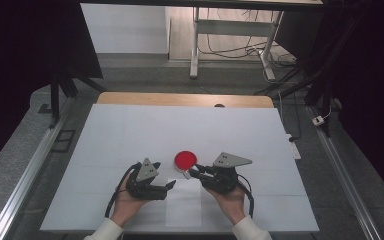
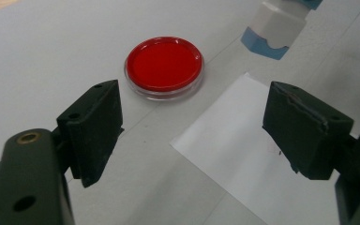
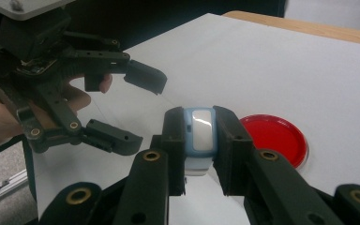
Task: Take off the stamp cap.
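Two grippers meet near the table's front: the right gripper point(image 3: 200, 140) clamps a small blue-and-white tube point(image 3: 201, 133) just beside the red dish point(image 3: 274, 137), while the left gripper point(image 2: 194, 136) gapes over the paper sheet point(image 2: 243, 145). A narrow grip could let the tube twist out onto the dish.

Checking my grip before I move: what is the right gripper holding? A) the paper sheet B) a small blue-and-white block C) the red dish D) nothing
B: in the right gripper view the right gripper is shut on the block, while the red dish lies apart on the table.
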`<state>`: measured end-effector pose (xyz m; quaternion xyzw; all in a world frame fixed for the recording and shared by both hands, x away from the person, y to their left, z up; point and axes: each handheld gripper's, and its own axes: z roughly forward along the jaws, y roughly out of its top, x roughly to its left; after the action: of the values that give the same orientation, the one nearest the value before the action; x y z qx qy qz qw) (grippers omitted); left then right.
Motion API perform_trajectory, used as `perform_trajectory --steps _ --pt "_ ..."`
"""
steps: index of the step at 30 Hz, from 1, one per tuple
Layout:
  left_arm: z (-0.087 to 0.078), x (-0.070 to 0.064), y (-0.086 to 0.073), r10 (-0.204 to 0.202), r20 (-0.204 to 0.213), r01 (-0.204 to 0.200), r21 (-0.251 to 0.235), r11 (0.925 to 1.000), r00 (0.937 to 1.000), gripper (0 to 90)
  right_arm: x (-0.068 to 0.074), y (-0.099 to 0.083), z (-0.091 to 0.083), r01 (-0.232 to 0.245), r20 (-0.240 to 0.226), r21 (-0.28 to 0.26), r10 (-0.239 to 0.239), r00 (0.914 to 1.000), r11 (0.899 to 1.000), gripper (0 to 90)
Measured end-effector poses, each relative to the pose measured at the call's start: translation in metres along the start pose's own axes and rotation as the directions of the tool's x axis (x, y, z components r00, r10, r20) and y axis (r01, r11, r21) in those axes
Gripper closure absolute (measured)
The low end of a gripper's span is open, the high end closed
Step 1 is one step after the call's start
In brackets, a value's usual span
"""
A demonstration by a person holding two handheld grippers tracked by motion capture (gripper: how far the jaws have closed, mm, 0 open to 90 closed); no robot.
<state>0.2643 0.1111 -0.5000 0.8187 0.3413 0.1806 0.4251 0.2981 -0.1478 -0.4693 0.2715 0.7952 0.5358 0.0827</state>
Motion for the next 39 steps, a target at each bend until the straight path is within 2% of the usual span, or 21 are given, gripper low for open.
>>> perform_trajectory --steps 2,8,15,29,39 --pt "0.001 -0.002 0.001 0.013 0.003 -0.013 0.001 0.9999 0.9999 20.7 0.000 0.000 0.000 0.000 0.004 -0.004 0.000 1.0000 1.000 74.9" --pt "0.003 -0.005 0.002 0.009 0.003 -0.008 -0.012 0.9999 1.0000 21.3 0.002 -0.002 0.002 -0.003 0.009 -0.004 0.003 1.0000 1.000 74.9" --pt "0.007 -0.011 0.004 0.022 0.001 -0.022 -0.011 0.9997 0.9998 21.5 0.005 -0.002 0.004 0.005 0.019 -0.009 -0.005 0.9998 1.000 74.9" --pt "0.014 -0.017 0.008 0.032 -0.008 -0.032 -0.017 0.9994 0.9995 22.7 0.006 -0.005 0.007 -0.014 0.059 -0.009 0.014 0.9981 1.000 74.9" --pt "0.021 -0.022 0.009 0.048 -0.014 -0.048 -0.005 0.9988 0.9987 25.1 0.006 -0.006 0.008 -0.037 0.070 -0.019 0.038 0.9968 0.999 74.9"
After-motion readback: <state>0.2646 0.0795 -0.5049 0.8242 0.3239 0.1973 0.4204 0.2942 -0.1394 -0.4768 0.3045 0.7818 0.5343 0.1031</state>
